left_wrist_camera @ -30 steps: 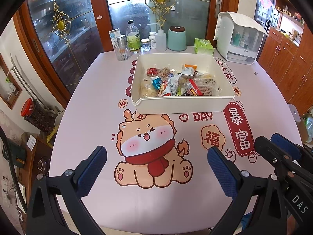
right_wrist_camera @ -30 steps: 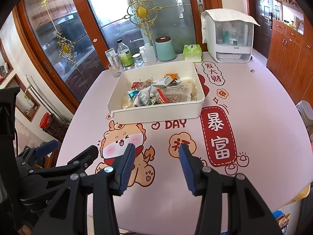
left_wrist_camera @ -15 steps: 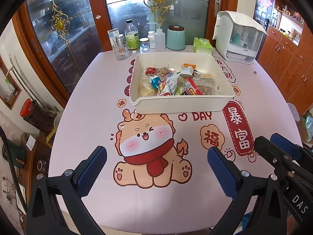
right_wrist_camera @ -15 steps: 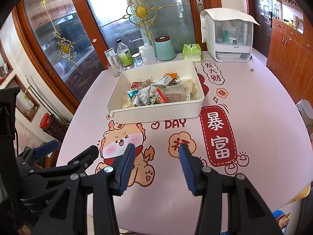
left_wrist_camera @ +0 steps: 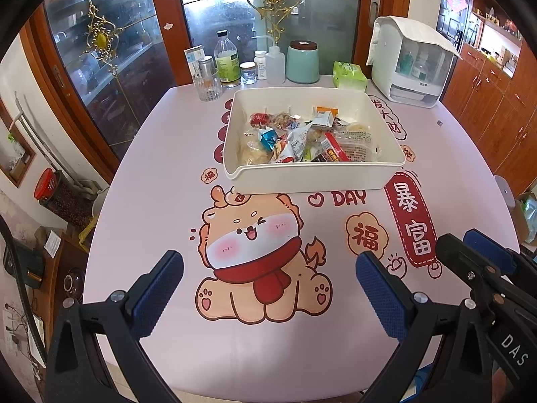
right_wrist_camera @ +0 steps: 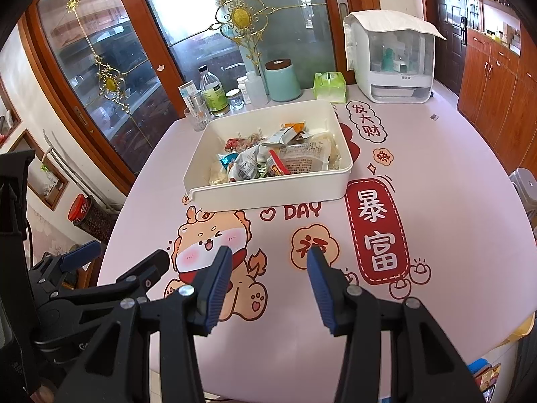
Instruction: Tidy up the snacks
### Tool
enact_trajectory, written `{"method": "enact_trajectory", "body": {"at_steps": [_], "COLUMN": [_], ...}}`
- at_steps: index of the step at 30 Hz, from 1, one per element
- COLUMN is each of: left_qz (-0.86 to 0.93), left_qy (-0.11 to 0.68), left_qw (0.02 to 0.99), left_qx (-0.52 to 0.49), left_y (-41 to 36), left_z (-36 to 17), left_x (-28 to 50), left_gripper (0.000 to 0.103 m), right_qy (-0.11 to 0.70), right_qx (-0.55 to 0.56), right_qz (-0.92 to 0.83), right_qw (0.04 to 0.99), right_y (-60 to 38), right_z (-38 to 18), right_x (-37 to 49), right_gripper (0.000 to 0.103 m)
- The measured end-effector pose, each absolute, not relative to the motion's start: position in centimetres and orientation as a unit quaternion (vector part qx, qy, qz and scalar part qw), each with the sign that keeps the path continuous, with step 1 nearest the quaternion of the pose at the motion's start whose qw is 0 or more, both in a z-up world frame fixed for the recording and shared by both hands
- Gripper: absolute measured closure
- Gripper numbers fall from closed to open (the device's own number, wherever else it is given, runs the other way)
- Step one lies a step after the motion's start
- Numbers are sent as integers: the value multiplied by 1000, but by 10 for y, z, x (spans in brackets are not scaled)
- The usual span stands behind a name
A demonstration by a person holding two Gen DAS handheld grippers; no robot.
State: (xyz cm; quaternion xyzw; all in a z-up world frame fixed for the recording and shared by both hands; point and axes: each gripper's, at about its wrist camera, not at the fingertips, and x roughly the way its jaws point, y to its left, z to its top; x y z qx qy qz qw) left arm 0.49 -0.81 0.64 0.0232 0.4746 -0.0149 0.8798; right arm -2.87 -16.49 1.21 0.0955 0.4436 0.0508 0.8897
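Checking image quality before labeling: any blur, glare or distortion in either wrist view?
Left wrist: sharp, strong fisheye bend and dark corner vignette, glass doors backlit bright. Right wrist: same bend, snacks in the white bin legible, soft shadows.

Looked like a home dining room: counter [left_wrist_camera: 141, 201] had a cartoon-print pink cover, wood-framed glass doors [left_wrist_camera: 110, 67] with gilt ornaments stood behind it, wooden cabinets [left_wrist_camera: 486, 107] on the right, plus bottles [left_wrist_camera: 226, 60], a tissue pack [left_wrist_camera: 349, 74] and a covered cup holder [left_wrist_camera: 412, 63].
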Motion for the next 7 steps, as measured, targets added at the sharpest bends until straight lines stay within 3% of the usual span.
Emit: {"method": "enact_trajectory", "body": {"at_steps": [7], "left_qz": [-20], "left_qy": [481], "left_qw": [876], "left_qx": [26], "left_y": [-5], "left_z": [6], "left_x": [11], "left_gripper": [1], "right_qy": [449], "right_qx": [100], "right_qz": [45], "right_qw": [887], "right_y": [-161], "right_z": [7], "right_x": [-26], "right_gripper": [56]}}
